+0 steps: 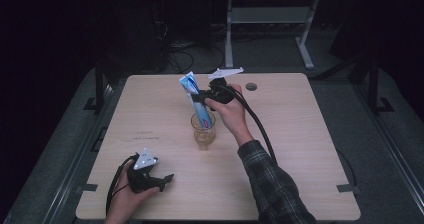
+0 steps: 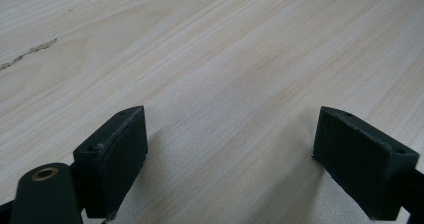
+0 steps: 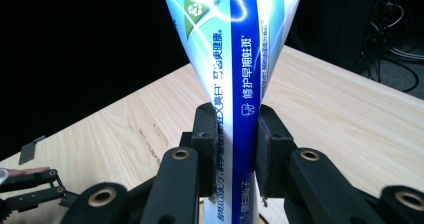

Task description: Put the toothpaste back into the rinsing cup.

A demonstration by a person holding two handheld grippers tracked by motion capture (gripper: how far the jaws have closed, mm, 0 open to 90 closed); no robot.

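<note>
A blue and white toothpaste tube (image 1: 195, 96) stands tilted with its lower end inside a clear glass cup (image 1: 203, 130) at the middle of the wooden table (image 1: 300, 134). My right gripper (image 1: 201, 100) is shut on the tube's middle, just above the cup's rim. In the right gripper view both pads press the tube (image 3: 235, 84) from either side, its flat crimped end pointing up. My left gripper (image 1: 162, 180) rests low near the table's front left edge, held by a hand. Its jaws stand wide apart over bare wood, nothing between the pads (image 2: 117, 154).
A round grommet hole (image 1: 251, 86) sits near the table's far edge. A black cable (image 1: 257, 121) trails from the right gripper along the plaid sleeve. Beyond the table stand a desk frame (image 1: 270, 19) and floor cables in the dark.
</note>
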